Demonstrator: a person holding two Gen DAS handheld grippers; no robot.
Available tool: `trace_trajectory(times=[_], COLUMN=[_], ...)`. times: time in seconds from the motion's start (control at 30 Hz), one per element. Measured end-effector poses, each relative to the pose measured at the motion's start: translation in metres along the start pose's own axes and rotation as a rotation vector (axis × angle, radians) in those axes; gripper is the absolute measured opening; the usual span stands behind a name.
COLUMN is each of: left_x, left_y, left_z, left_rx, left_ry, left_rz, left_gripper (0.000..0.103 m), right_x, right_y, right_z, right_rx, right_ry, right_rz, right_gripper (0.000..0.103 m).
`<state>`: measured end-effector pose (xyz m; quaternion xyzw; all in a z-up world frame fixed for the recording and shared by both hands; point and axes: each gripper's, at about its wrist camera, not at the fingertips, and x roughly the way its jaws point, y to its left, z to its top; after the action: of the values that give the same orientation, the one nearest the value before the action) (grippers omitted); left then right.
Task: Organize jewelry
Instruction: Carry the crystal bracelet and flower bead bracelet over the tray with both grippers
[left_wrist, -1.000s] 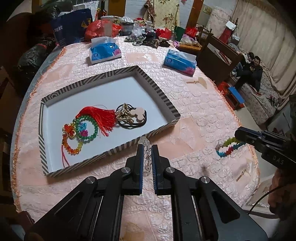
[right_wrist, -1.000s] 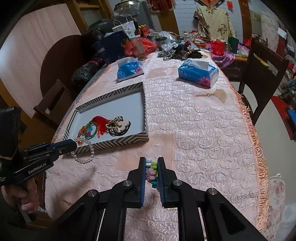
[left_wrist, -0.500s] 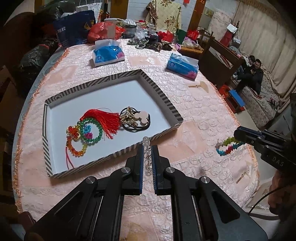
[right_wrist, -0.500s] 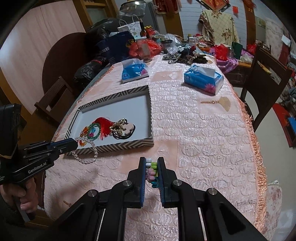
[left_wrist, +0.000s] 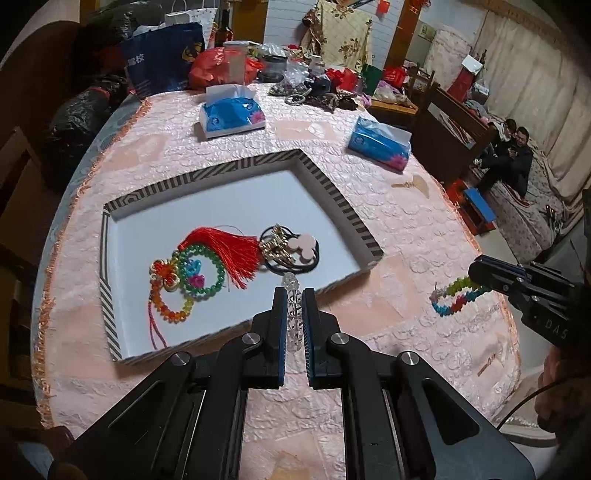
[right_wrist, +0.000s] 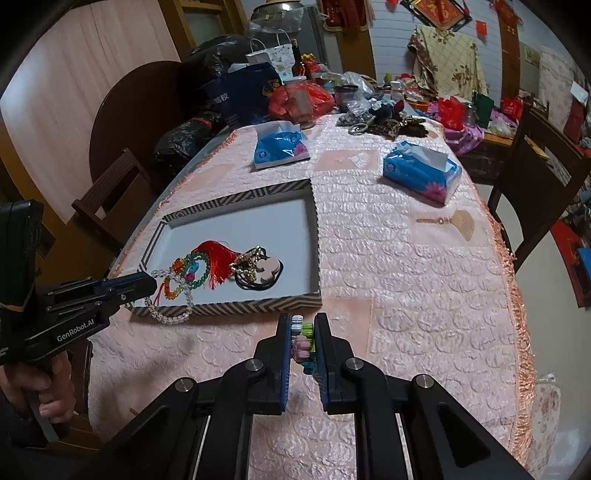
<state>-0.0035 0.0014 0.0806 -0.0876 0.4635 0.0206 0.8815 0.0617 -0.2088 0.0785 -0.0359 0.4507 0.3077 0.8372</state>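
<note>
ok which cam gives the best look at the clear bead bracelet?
Right wrist view. There the clear bead bracelet hangs as a full loop from the left gripper, in front of the striped tray. The left wrist view shows only a short run of beads pinched between its own fingers.

Left hand-held gripper (left_wrist: 294, 295) clamped, right hand-held gripper (right_wrist: 303, 325) too (both angled down)

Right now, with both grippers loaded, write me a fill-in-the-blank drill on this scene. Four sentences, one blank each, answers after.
1. The left gripper is shut on a bracelet of ____ beads.
2. The right gripper holds the ____ bracelet.
3. The red tassel lies inside the striped ____.
4. ____ blue tissue packs sit on the tablecloth.

Answers: clear; multicoloured; tray; two
</note>
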Motion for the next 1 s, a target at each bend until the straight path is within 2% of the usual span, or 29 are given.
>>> trace_trajectory(times=[0.6,1.0], left_x=[0.004,0.055], left_y=[0.044,0.078], left_z=[0.04,0.053], left_rx=[-0.087,-0.168], left_ry=[-0.05,-0.015], left_rz=[0.034,0.039], left_gripper=[0.006,0.006], right_x=[0.029,0.091], right_y=[0.027,0.036], right_z=[0.058,0.092], right_rx=[-0.079,-0.045], right_ry=[-0.024,0.035], right_rz=[0.043,0.157], right_gripper=[0.011,0.012])
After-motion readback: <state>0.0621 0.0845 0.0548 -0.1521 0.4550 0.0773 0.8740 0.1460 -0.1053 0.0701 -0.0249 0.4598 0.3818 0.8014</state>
